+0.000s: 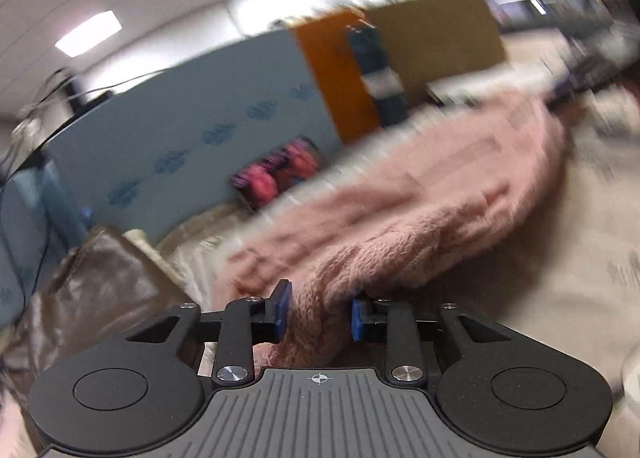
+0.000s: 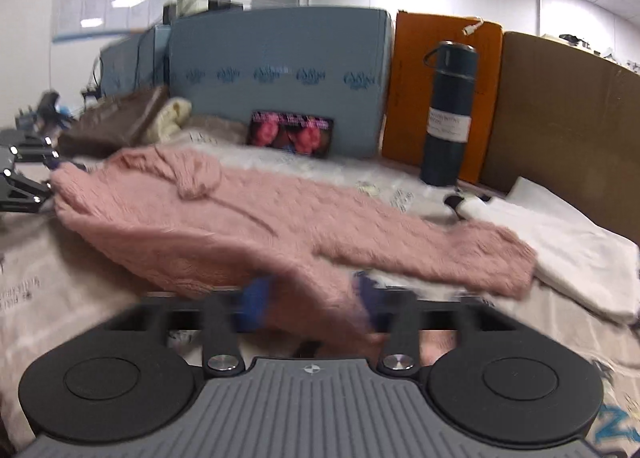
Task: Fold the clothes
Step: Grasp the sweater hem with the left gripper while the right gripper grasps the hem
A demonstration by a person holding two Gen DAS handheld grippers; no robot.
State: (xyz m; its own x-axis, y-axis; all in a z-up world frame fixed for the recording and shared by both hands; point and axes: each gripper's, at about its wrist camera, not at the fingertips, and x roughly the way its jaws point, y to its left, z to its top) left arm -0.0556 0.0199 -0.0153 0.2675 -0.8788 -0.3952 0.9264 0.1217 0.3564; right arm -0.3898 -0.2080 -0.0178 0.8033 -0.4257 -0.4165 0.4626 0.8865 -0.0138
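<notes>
A fuzzy pink knit sweater (image 2: 224, 218) lies stretched across the pale cloth-covered table (image 2: 32, 282). My left gripper (image 1: 318, 312) is shut on one end of the pink sweater (image 1: 420, 210), with knit bunched between its blue pads (image 1: 282, 308). My right gripper (image 2: 312, 302) is shut on the sweater's near edge, its blue pads (image 2: 256, 300) blurred by motion. The left gripper also shows at the far left of the right wrist view (image 2: 24, 182), at the sweater's other end. Both views are motion-blurred.
A dark blue flask (image 2: 448, 114) stands at the back right before orange (image 2: 408, 90) and brown boards (image 2: 560, 130). A blue panel (image 2: 280, 78) and a pink-flower card (image 2: 292, 134) line the back. A brown garment (image 2: 112, 122) lies back left, white cloth (image 2: 572, 246) at right.
</notes>
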